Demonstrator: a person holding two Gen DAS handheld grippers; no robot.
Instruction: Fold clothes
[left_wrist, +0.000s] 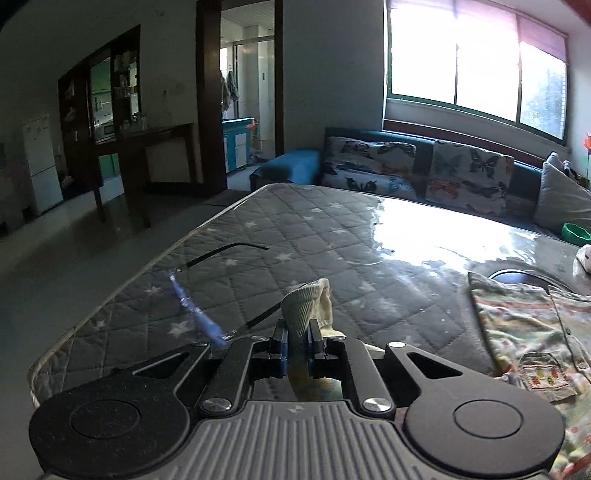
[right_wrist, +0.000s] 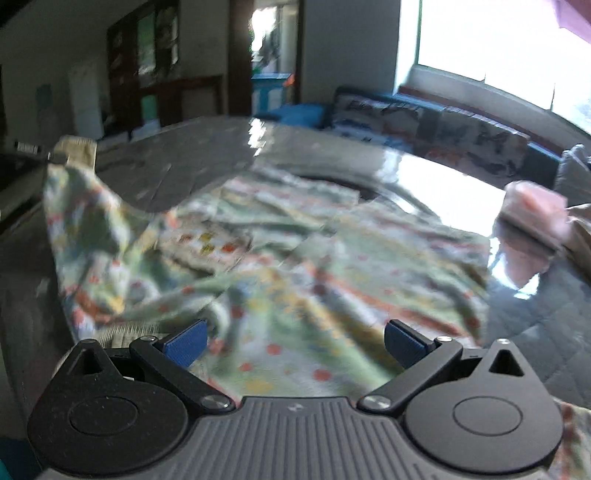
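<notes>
A small patterned garment (right_wrist: 295, 266) with coloured dots and a chest pocket lies crumpled on the quilted grey table cover (left_wrist: 295, 236). My left gripper (left_wrist: 297, 341) is shut on the garment's ribbed cream cuff (left_wrist: 306, 299), which sticks up between the pads. In the right wrist view that cuff (right_wrist: 75, 149) is lifted at the far left, with the sleeve hanging from it. My right gripper (right_wrist: 293, 341) is open, with its blue pads (right_wrist: 186, 345) spread just above the garment's near part. The garment's body also shows at the right of the left wrist view (left_wrist: 532, 332).
The table cover is under shiny clear plastic with strong window glare (left_wrist: 424, 229). A folded pink cloth (right_wrist: 535, 214) lies at the table's right. A green bowl (left_wrist: 576, 232) sits far right. A sofa with butterfly cushions (left_wrist: 417, 170) stands behind the table. The table's left edge (left_wrist: 122, 291) drops to the floor.
</notes>
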